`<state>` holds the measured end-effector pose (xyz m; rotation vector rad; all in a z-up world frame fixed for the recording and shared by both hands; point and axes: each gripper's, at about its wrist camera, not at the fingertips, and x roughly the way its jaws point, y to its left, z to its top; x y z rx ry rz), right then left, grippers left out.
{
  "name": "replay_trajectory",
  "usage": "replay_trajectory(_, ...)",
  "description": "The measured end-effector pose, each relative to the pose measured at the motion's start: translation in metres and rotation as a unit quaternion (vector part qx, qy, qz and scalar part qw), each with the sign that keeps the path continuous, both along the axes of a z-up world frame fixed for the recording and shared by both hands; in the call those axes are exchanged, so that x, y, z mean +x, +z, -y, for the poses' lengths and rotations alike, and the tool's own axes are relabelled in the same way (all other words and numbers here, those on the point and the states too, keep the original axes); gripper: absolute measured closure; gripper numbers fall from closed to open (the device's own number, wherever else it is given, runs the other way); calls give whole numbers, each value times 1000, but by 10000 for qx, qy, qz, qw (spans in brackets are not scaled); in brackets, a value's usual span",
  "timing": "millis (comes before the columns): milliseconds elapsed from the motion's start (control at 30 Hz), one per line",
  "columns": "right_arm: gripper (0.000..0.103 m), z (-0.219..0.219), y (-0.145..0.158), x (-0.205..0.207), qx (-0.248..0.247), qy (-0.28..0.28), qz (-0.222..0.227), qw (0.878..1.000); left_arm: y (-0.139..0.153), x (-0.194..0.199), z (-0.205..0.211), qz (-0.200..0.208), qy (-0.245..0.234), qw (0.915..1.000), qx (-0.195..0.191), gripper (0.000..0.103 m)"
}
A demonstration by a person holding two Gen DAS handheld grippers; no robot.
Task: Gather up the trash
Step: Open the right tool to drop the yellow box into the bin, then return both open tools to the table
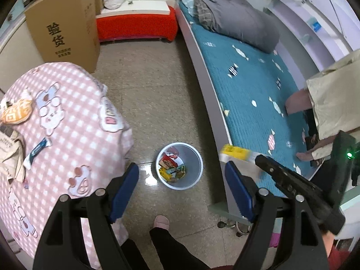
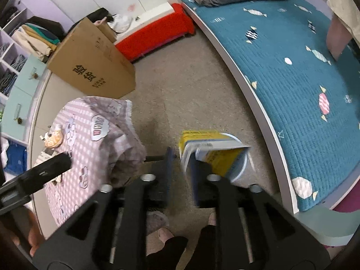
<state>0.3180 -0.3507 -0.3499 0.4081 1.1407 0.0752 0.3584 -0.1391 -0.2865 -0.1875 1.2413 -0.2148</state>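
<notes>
Directly below and ahead of my left gripper (image 1: 182, 175) stands the round white plastic waste bin (image 1: 193, 157) on the speckled stone floor (image 1: 153, 94). Its smooth tapered wall encloses several crumpled snack wrappers (image 1: 172, 167), printed in red, yellow and green, lying on the bottom. My left gripper's blue-padded fingers (image 1: 124, 190) are spread wide, with nothing between them.

My right gripper (image 2: 180, 171) is narrowed, though a gap shows between its pads. A flat yellow-and-white carton (image 2: 211, 150), rectangular and glossy, lies against the right pad and hangs over the bin's rim (image 2: 243, 164); motion blur prevents me from judging whether the pads actually clamp it. From the left wrist view the same carton (image 1: 236, 151) sits to the right of my left gripper, at the bed edge, above the floor and apart from the bin.

To my left is a round table under a pink-and-white chequered cloth (image 1: 74, 103) with cartoon patches. On it lie an orange patterned packet (image 1: 15, 112) and a small blue-and-white sachet (image 1: 37, 150).

To my right runs a bed with a quilted teal cover (image 1: 252, 94), candy-printed, bearing a folded grey duvet (image 1: 236, 15). Ahead stand a tall brown cardboard box (image 1: 65, 24) and a low red-draped bench (image 1: 137, 25).
</notes>
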Motion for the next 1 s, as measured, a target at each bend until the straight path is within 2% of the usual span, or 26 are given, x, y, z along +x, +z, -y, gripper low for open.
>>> replay_trajectory(167, 54, -12, 9, -7, -144, -59, 118, 9998, 5, -12, -22, 69, 118, 9999, -76, 26)
replay_trajectory(267, 54, -33, 28, -16, -229, 74, 358, 9991, 8, -20, -35, 114, 198, 9997, -107, 26)
replay_trajectory(567, 53, -136, 87, -50, -120, 667, 1012, 9926, 38, -51, -100, 547, 367, 9973, -329, 26)
replay_trajectory(767, 53, -215, 102, -73, 33, 863, 1140, 9897, 60, -83, -178, 797, 610, 9940, -435, 26)
replay_trajectory(1000, 53, -297, 102, -100, 297, 845, 1234, 9883, 72, -122, -279, 1026, 885, 9904, -261, 26)
